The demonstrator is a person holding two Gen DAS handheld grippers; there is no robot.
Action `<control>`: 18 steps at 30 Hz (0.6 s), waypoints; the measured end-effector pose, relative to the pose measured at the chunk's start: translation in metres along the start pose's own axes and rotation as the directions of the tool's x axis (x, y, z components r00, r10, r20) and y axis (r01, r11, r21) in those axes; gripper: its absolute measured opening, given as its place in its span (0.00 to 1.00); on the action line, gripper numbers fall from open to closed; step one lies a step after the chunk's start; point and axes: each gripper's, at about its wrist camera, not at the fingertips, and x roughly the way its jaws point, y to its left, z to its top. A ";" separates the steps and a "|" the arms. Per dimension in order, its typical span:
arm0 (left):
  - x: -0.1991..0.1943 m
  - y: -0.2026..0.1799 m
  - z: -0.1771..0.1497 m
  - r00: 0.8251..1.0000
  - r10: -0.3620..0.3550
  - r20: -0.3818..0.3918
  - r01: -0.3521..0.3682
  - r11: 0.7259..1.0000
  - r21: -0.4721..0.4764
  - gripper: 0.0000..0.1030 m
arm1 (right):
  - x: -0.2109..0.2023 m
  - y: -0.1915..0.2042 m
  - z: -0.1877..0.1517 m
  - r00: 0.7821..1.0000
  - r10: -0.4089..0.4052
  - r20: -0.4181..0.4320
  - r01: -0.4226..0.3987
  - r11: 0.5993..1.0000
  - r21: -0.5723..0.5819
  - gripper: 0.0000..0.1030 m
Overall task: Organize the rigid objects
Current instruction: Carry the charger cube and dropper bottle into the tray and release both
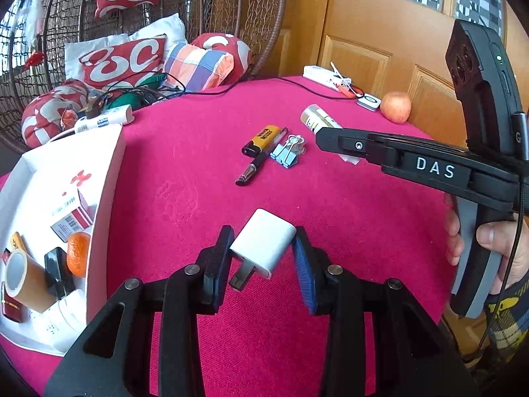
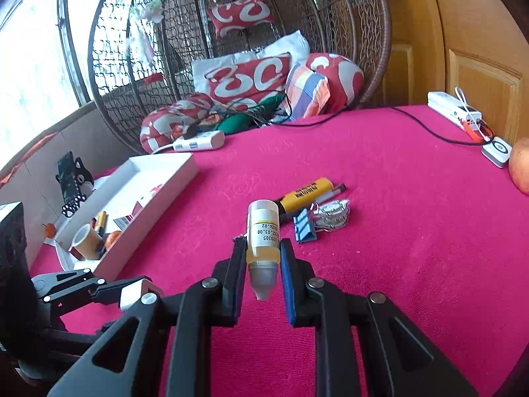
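Observation:
My left gripper (image 1: 263,246) is shut on a white plug charger (image 1: 263,243), held above the pink tablecloth, prongs toward me. My right gripper (image 2: 263,248) is shut on a small bottle (image 2: 263,231) with a white label and yellowish liquid, its cap toward the camera. In the left wrist view the right gripper (image 1: 322,139) reaches in from the right with the bottle (image 1: 317,119) at its tip. A yellow lighter (image 1: 261,139), a black pen (image 1: 261,162) and blue binder clips (image 1: 286,154) lie mid-table. A white box (image 1: 105,198) at the left holds several items.
The box holds a tape roll (image 1: 26,278), an orange (image 1: 78,253) and a small carton (image 1: 72,220). An apple (image 1: 395,106), a power strip (image 1: 325,77) and a small white device (image 1: 368,102) lie at the far right. A wicker chair with cushions (image 1: 125,59) stands behind the table.

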 end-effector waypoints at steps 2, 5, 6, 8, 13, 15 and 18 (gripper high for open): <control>-0.007 0.002 0.003 1.000 0.019 0.020 -0.019 1.000 -0.010 0.35 | -0.008 0.010 0.004 1.000 0.022 0.019 -0.022 1.000 -0.018 0.18; -0.016 0.009 0.005 0.998 0.042 0.039 -0.041 0.999 -0.035 0.35 | -0.016 0.022 0.006 0.998 0.043 0.042 -0.041 0.998 -0.041 0.18; -0.018 0.012 0.005 0.998 0.046 0.043 -0.044 0.998 -0.043 0.35 | -0.017 0.025 0.007 0.998 0.048 0.046 -0.046 0.998 -0.047 0.18; -0.023 0.017 0.005 0.997 0.051 0.052 -0.048 0.997 -0.059 0.35 | -0.018 0.031 0.008 0.997 0.057 0.051 -0.054 0.997 -0.059 0.18; -0.035 0.027 0.004 0.993 0.076 0.095 -0.068 0.994 -0.083 0.35 | -0.023 0.045 0.007 0.995 0.076 0.062 -0.070 0.994 -0.086 0.18; -0.040 0.031 0.004 0.990 0.080 0.114 -0.069 0.993 -0.092 0.35 | -0.025 0.051 0.008 0.994 0.083 0.067 -0.076 0.992 -0.102 0.18; -0.054 0.033 0.002 0.976 0.120 0.182 -0.103 0.990 -0.099 0.35 | -0.028 0.061 0.009 0.993 0.093 0.077 -0.083 0.988 -0.127 0.18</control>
